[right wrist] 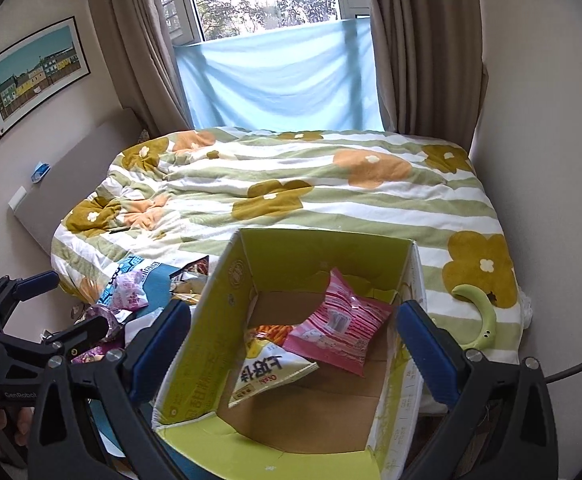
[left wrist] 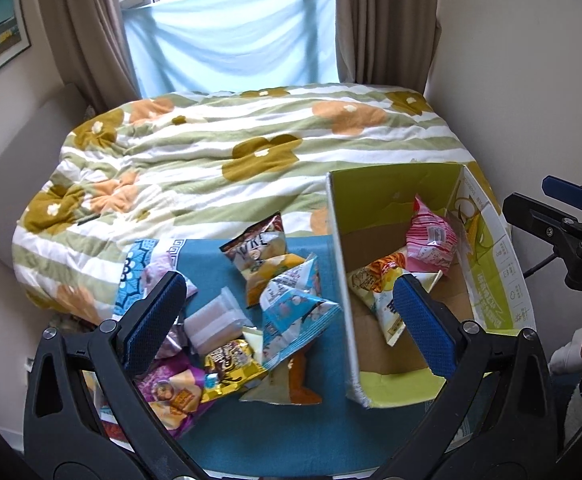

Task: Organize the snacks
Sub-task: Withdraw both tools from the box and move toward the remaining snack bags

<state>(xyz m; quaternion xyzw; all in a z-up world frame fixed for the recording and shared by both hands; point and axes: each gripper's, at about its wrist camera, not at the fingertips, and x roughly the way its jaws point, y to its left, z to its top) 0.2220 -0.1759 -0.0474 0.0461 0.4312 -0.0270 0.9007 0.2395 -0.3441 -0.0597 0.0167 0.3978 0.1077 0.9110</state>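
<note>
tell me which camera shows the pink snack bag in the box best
The right wrist view: it looks down into the open box, so the pink bag shows nearly whole. The left wrist view shows the same bag smaller, at an angle against the far corner.

left tool (left wrist: 287,322): black frame; blue textured pads | right tool (right wrist: 291,354): same; silver screws

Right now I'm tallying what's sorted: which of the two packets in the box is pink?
The pink packet against the box's far wall; the other one is white and yellow, nearer.
</note>
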